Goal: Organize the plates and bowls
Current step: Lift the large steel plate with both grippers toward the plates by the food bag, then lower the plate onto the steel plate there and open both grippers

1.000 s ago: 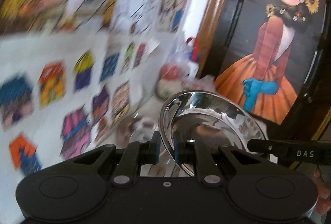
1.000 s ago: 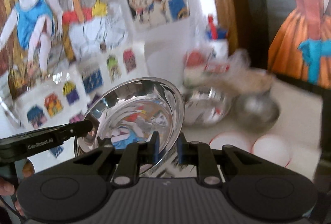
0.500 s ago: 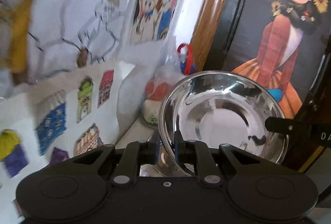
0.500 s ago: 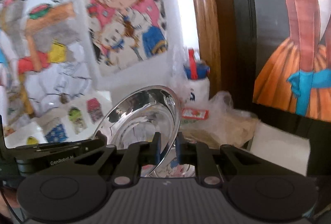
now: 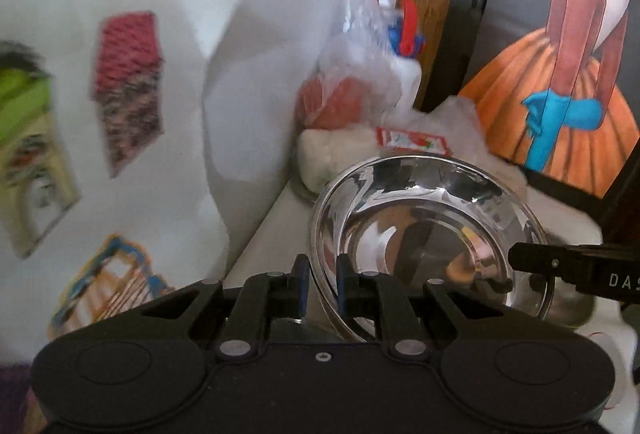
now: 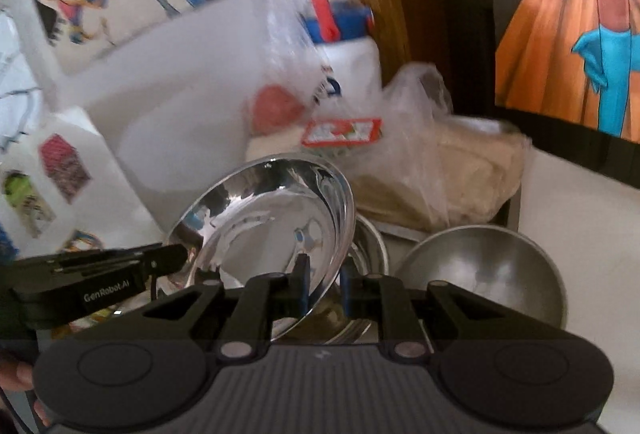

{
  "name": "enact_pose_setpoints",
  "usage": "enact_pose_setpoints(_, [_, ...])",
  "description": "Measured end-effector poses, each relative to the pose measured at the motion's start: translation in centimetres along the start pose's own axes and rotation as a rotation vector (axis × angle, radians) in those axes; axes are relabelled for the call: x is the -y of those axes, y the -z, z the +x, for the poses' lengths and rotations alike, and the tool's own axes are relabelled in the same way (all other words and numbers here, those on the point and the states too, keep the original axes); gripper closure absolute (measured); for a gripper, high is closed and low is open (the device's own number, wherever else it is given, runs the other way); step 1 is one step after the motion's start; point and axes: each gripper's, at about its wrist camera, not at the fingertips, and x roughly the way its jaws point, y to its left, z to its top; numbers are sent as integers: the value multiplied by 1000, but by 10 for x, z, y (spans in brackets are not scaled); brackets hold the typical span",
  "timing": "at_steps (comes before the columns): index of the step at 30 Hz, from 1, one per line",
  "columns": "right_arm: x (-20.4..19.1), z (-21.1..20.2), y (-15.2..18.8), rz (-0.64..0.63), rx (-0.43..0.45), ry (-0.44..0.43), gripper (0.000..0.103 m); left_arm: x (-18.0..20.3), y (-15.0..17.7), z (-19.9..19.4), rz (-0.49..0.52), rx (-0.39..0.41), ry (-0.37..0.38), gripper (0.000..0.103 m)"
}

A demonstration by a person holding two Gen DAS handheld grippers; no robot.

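two tools share one shiny steel bowl (image 5: pixel 424 234): the left tool (image 5: pixel 319 284) pinches its left rim, the right tool (image 6: pixel 324 284) pinches the opposite rim, so the bowl hangs tilted between them, above the white bench (image 6: pixel 580 218). gripped on both edges, it likely won't swing or slip. just right of it sits a dull steel bowl (image 6: pixel 480 266), with another bowl (image 6: pixel 370 246) partly hidden behind, probably the stack it's meant for. plastic bags (image 6: pixel 420 153) crowd the far side.

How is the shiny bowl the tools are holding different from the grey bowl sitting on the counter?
The shiny bowl is mirror-bright, tilted and held by its rim between the left tool and right tool. The grey bowl is dull, upright and rests untouched on the counter. Both are round metal bowls.
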Motion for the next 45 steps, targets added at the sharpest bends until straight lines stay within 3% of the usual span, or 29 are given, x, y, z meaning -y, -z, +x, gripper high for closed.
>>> enact_pose_setpoints(12, [1,27,1,-40,-68,29,82,-1,7,38,61,-60,-23,89])
enact_pose_setpoints(18, [-3,27,-2,-64,-82,39,81,2,6,40,83,-66,-30,89])
enact_pose_setpoints(26, [-13,26,1,-112,-99,59,71,4,6,43,93,-82,-27,88])
enact_pose_setpoints(45, [-22,25,5,-218,-71,100,63,3,8,39,72,-72,-21,86])
